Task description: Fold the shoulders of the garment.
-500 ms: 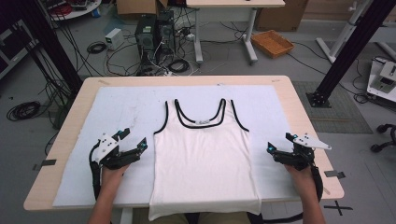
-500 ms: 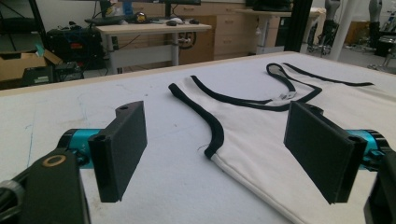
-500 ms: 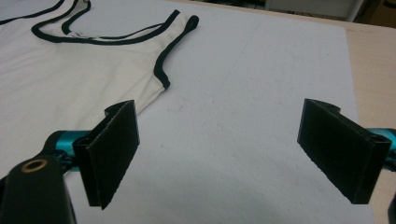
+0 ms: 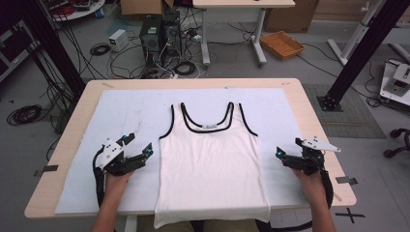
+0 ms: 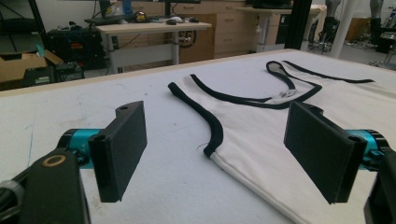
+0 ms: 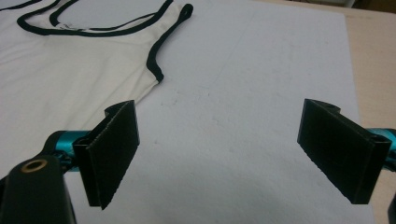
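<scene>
Right now your left gripper (image 4: pixel 140 153) and right gripper (image 4: pixel 285 155) both stand wide open and empty, one at each side of the white tank top (image 4: pixel 210 166). It lies flat on the pale mat (image 4: pixel 121 116), straps far, hem hanging over the near table edge (image 4: pixel 43 205), long axis running near to far. Your left gripper sits just beside the left side seam; your right is a little further out, so the left is nearer.

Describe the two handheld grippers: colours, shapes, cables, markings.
Both are black. The left gripper carries a white plate on top; the right gripper a pale three-cornered plate with small holes. Each has flat rectangular black jaws on teal mounts, small blue lights near the tips, and a black cable trailing back. Forearms are unsleeved.
</scene>
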Available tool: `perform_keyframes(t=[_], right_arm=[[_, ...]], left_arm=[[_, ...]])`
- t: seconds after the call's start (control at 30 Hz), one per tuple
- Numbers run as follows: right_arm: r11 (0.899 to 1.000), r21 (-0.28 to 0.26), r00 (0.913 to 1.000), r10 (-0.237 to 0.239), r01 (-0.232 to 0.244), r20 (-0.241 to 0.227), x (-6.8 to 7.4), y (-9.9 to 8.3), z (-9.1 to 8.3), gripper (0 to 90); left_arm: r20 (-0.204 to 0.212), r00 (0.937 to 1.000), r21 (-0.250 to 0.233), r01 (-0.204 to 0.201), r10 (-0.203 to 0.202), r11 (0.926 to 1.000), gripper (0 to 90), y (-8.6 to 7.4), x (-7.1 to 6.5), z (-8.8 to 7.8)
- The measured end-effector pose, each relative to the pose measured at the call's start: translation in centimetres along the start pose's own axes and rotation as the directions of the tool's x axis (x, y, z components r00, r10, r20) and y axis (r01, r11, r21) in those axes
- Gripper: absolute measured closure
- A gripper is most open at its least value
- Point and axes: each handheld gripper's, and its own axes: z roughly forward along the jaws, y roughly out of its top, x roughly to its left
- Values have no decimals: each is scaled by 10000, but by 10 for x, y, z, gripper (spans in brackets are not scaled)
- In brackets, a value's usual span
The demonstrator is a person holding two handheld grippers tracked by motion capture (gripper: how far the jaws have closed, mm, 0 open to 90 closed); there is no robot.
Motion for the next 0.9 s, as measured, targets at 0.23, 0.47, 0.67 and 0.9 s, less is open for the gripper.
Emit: perform_keyframes(t=[0.23,0.47,0.67,0.9], right_arm=[[9987,130,9987,-498,497,50,8,10,4,124],[9971,-34,9934,-767,767,-856,27,35,14,124],[9970,616,9943,-405,467,-984,34,71,46,156],[9902,1392,9968,49,62,-792,49,109,96,156]], left_arm=[[11,9999,33,-157,157,9999,213,0,-2,0],[-47,10000,52,-17,17,10000,213,0,-1,0],[-81,10000,86,-35,36,10000,213,0,-2,0],[-71,10000,65,2,-1,10000,213,0,-1,0]])
